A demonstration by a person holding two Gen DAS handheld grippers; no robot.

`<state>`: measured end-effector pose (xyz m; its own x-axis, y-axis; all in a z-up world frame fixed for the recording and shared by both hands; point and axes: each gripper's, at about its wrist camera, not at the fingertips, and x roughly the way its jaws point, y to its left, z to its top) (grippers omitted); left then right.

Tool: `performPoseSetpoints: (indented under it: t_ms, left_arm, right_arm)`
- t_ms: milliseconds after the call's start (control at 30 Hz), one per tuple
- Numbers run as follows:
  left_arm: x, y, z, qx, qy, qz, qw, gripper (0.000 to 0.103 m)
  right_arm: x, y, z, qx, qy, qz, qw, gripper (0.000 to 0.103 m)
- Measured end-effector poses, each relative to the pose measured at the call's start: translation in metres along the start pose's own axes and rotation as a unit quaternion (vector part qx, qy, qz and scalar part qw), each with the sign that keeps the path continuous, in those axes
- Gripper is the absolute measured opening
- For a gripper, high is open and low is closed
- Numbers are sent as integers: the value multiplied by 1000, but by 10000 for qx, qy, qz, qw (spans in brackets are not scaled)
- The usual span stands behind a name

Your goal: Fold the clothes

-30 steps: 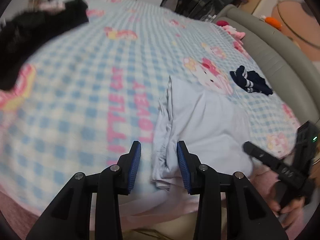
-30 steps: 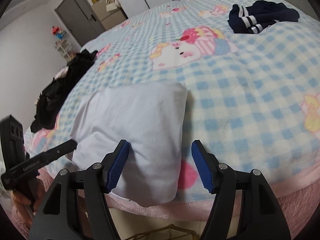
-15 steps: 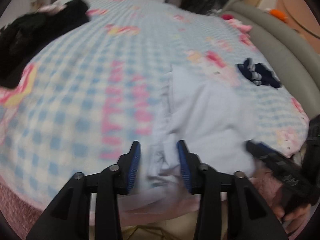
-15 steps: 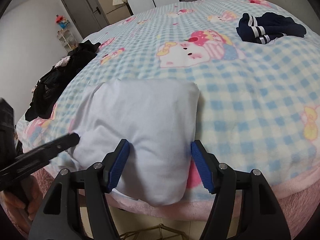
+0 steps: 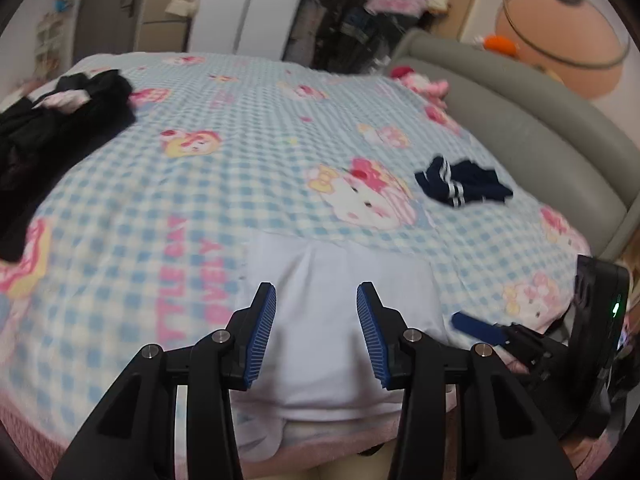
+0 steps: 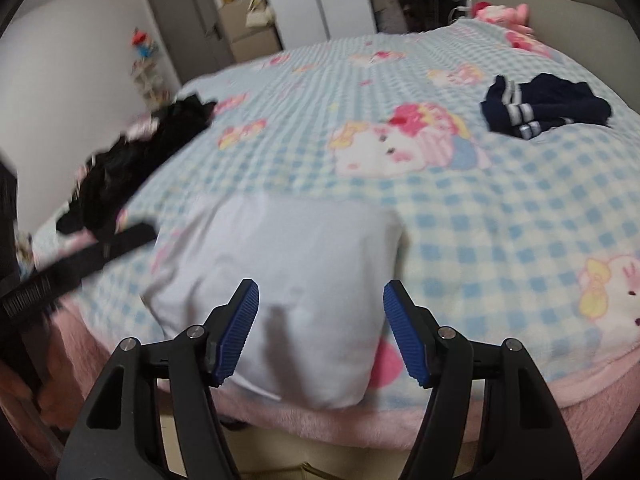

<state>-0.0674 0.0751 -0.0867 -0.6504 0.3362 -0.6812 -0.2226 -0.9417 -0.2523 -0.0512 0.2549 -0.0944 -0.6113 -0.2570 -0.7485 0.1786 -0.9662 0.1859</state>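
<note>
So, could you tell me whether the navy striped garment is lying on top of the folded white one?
No, the navy striped garment lies apart on the checked blanket, well beyond the folded white garment.

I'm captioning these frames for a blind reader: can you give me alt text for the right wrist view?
A folded pale lilac cloth garment lies near the front edge of a bed with a blue-and-white checked cartoon-cat blanket, with the open right claw above it, holding nothing. A dark navy striped garment lies far right, a black clothes pile far left.
</note>
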Motion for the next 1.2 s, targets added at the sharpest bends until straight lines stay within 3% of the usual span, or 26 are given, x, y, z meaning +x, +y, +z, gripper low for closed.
performPoseSetpoints:
  t_ms: [133, 233, 300, 367, 433, 533, 633, 733, 833, 1067, 1200]
  left_arm:
    - [36, 1, -15, 172, 634, 491, 9966, 45]
    - [36, 11, -18, 87, 643, 599, 9961, 44]
    - [37, 19, -18, 85, 686, 878, 9937, 47]
    - [36, 33, -18, -274, 714, 673, 9948, 48]
    - [22, 38, -19, -472, 486, 467, 9966, 45]
    - [-4, 22, -20, -218, -10, 191, 9996, 45]
    - [-12, -2, -21, 203, -130, -344, 9991, 46]
    - [14, -18, -27, 478, 286, -299, 9980, 46]
    - [32, -12, -36, 369, 567, -256, 9974, 49]
    - [30, 8, -32, 75, 600, -359, 9975, 52]
    - [11, 22, -31, -197, 288, -366, 9987, 51]
  right_arm:
    - [8, -3, -5, 23, 141, -145, 9998, 67]
    - [6, -10, -6, 82, 125, -251, 9996, 68]
    - [4, -15, -7, 131, 132, -343, 9992, 71]
    - [3, -18, -8, 182, 137, -399, 9989, 71]
    - [3, -19, -8, 219, 114, -364, 9990, 71]
    - [1, -17, -8, 199, 43, -324, 9993, 71]
    - [3, -14, -8, 195, 54, -241, 9995, 71]
    - [3, -14, -8, 243, 71, -219, 9994, 71]
    - [-1, -16, -8, 273, 52, -277, 9992, 71]
    - [-12, -31, -20, 446, 82, -243, 9987, 71]
    - [-8, -33, -21, 484, 165, -284, 9983, 71]
